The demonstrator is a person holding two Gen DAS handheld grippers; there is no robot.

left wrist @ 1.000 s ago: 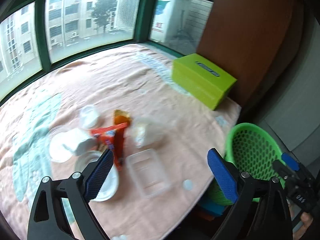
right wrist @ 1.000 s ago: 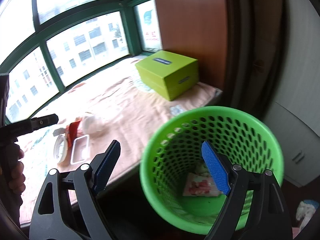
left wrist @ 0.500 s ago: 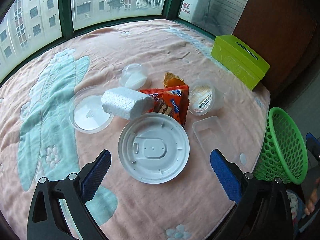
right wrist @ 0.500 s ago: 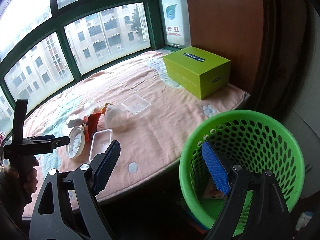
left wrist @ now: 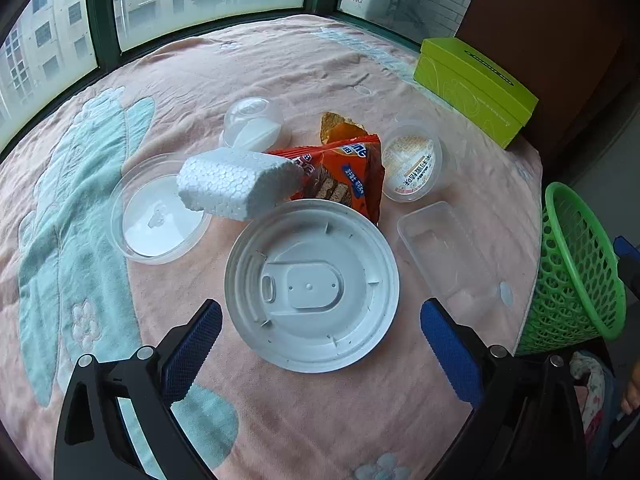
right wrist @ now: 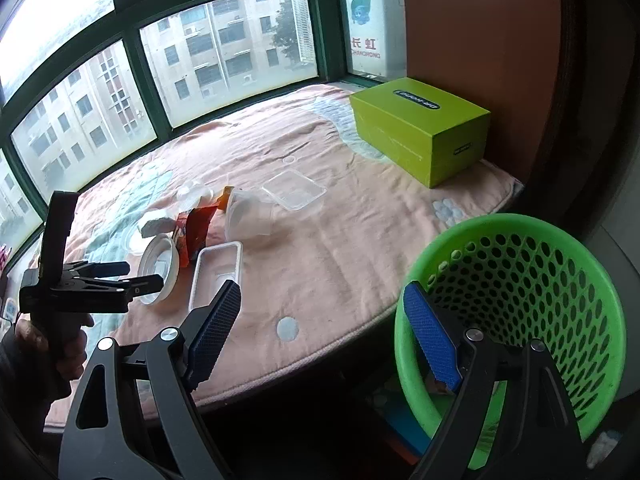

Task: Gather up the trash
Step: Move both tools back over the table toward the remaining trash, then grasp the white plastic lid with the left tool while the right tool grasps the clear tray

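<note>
Trash lies on a pink blanket-covered table (left wrist: pixel 320 60): a large white round lid (left wrist: pixel 312 286), a white foam block (left wrist: pixel 236 182), a red snack wrapper (left wrist: pixel 340 180), a clear round lid (left wrist: pixel 156 216), a small clear cup (left wrist: pixel 252 122), a round tub (left wrist: pixel 412 164) and a clear rectangular tray (left wrist: pixel 448 254). My left gripper (left wrist: pixel 320 332) is open and empty, just in front of the white lid. My right gripper (right wrist: pixel 324 336) is open and empty, off the table's edge beside the green basket (right wrist: pixel 520 320).
A lime green box (left wrist: pixel 476 84) stands at the far right of the table, by a brown wall. Another clear tray (right wrist: pixel 294 190) lies mid-table. The green basket (left wrist: pixel 576 264) stands past the table's right edge. Windows ring the far side.
My left gripper has moved from the basket side in over the trash and closer to the white lid. My right gripper has drawn back from over the basket toward the table edge.
</note>
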